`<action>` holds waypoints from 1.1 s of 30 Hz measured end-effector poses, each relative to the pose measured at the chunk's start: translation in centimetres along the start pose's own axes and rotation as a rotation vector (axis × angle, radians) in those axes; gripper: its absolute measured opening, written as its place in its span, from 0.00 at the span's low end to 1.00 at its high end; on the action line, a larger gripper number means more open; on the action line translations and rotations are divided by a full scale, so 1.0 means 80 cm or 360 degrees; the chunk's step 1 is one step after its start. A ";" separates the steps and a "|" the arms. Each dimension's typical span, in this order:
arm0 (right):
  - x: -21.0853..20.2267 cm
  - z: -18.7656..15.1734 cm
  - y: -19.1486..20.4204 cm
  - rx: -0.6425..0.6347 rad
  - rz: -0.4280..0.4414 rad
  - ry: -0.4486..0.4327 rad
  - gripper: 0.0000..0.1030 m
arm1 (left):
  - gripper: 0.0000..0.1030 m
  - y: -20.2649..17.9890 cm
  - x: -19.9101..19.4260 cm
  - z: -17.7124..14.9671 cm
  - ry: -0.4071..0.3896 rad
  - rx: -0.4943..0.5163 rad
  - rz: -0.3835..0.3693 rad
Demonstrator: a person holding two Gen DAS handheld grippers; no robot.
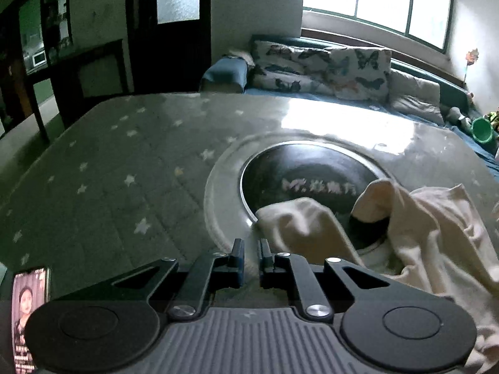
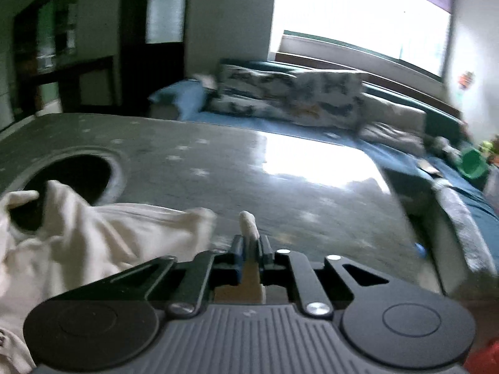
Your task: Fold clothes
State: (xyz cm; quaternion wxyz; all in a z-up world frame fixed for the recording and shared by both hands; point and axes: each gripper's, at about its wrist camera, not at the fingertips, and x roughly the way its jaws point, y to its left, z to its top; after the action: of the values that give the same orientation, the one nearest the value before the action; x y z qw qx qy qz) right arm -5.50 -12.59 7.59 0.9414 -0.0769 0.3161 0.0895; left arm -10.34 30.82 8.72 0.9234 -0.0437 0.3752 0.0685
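At far left on the table edge we see one phone (image 1: pixel 29 314), screen lit, propped out of the work area. On the star-print table (image 1: pixel 124 162) sits one round dark inset (image 1: pixel 305 174), partly covered by cloth.

Next, the left gripper (image 1: pixel 250 251): jaws nearly shut with a thin gap, nothing visibly pinched between them in the left wrist view. It hangs just left of the cream garment (image 1: pixel 421 227), which lies rumpled over the inset's near rim, so we judge this hand is placed for a grab at that edge.

One garment only, we count; it runs across to the right hand's side. The right gripper (image 2: pixel 250 243) is clamped on a cream fold of the garment (image 2: pixel 93 233), a strip poking out past the fingertips, probably gripped there to lift and spread it for folding.

Behind, one sofa with two patterned cushions (image 1: pixel 327 62), and one green cup (image 1: pixel 482 129) at far right.
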 end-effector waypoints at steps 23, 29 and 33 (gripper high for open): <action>0.057 -0.035 0.034 -0.0016 0.0144 0.0209 0.30 | 0.19 -0.060 0.043 0.038 0.0007 0.0052 -0.0110; 0.081 -0.038 0.032 0.0033 0.0115 0.0234 0.33 | 0.44 -0.067 0.060 0.052 0.0016 0.0102 -0.0103; 0.080 -0.038 0.032 0.0033 0.0097 0.0238 0.28 | 0.49 -0.095 0.086 0.053 0.0068 0.0271 -0.0089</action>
State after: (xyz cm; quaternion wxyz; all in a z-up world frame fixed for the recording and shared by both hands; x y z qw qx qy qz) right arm -2.84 -9.98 1.05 0.9127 -0.0639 0.3886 0.1090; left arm -1.33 24.57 7.17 0.9171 0.0232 0.3979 0.0097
